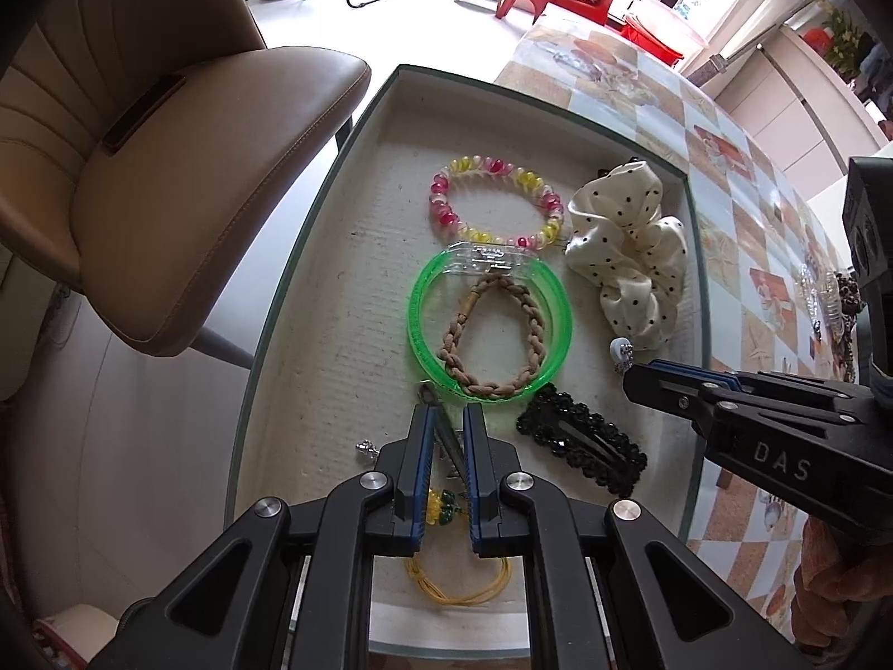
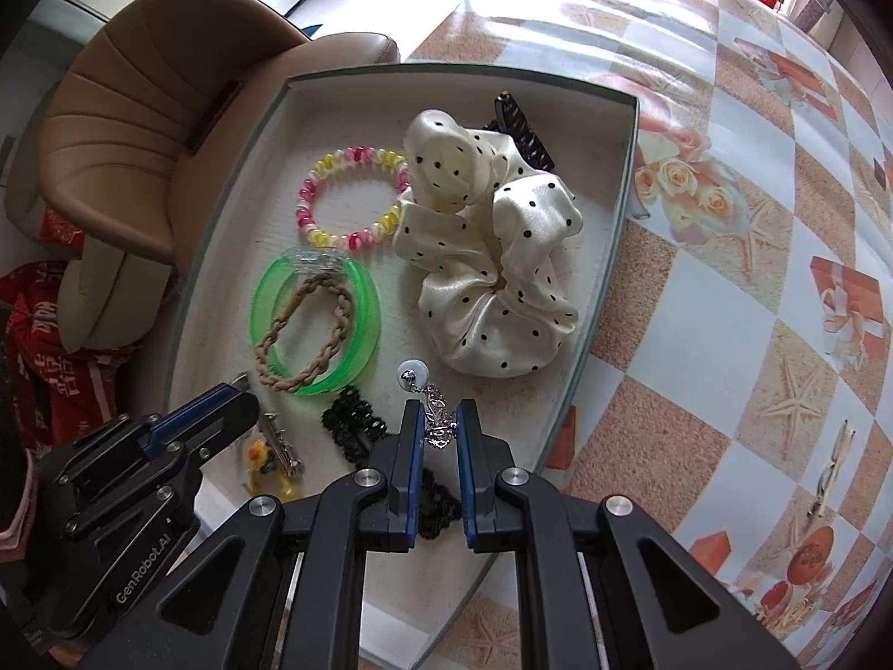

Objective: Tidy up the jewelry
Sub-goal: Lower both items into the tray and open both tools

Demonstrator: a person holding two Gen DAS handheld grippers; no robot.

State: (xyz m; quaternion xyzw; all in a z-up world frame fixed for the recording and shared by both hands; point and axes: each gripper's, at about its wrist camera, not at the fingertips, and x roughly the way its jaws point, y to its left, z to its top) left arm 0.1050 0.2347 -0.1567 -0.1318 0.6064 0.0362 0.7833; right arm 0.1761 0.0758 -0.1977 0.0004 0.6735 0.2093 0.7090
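Left wrist view: left gripper (image 1: 447, 424) clamped on metal hair clip (image 1: 443, 435) | right gripper (image 2: 435, 424) clamped on silver chain earring (image 2: 430, 413) | both should be lowered gently, released inside tray (image 1: 312, 257).
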